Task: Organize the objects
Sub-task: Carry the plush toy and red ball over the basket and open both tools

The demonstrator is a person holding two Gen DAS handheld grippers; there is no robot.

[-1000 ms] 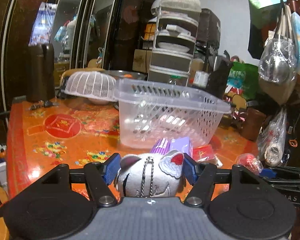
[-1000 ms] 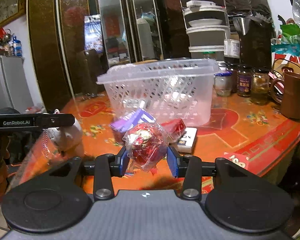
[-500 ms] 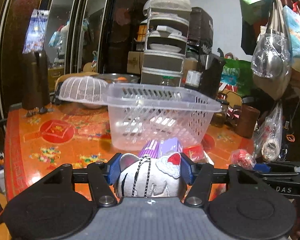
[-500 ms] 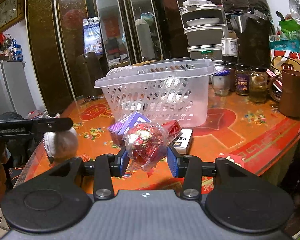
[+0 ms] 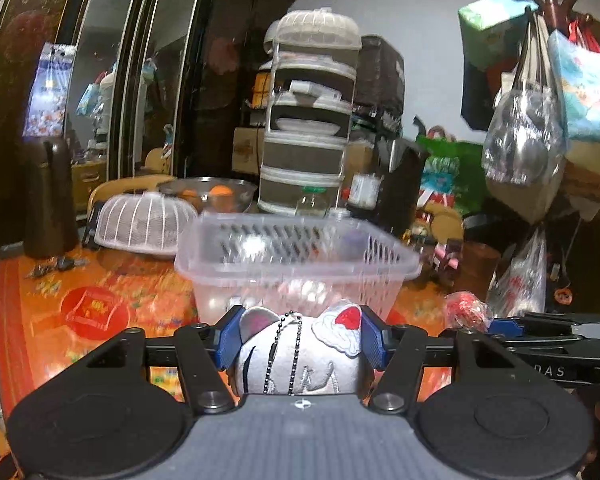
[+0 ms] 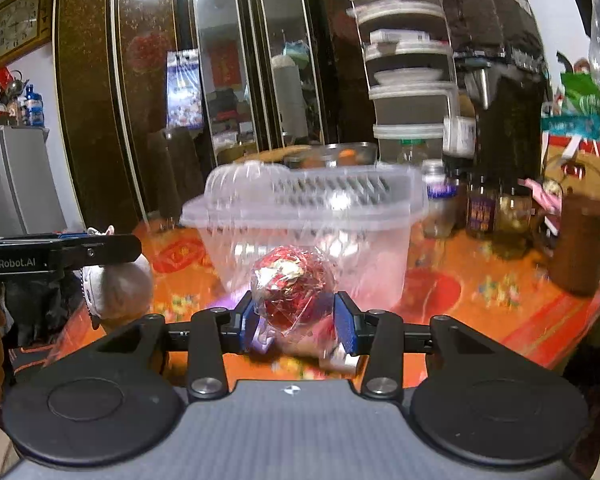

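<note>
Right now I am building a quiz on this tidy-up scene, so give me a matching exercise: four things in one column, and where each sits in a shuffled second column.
Things
1. grey plush cat toy with a bead chain
2. red foil ball in clear wrap
3. clear plastic slotted basket
4. white mesh dome food cover

Places
A. on the orange table, behind the basket's left side in the left wrist view
B. between the left gripper's pads
C. between the right gripper's pads
D. standing on the table ahead of both grippers

Pairs: 1-B, 2-C, 3-D, 4-A
</note>
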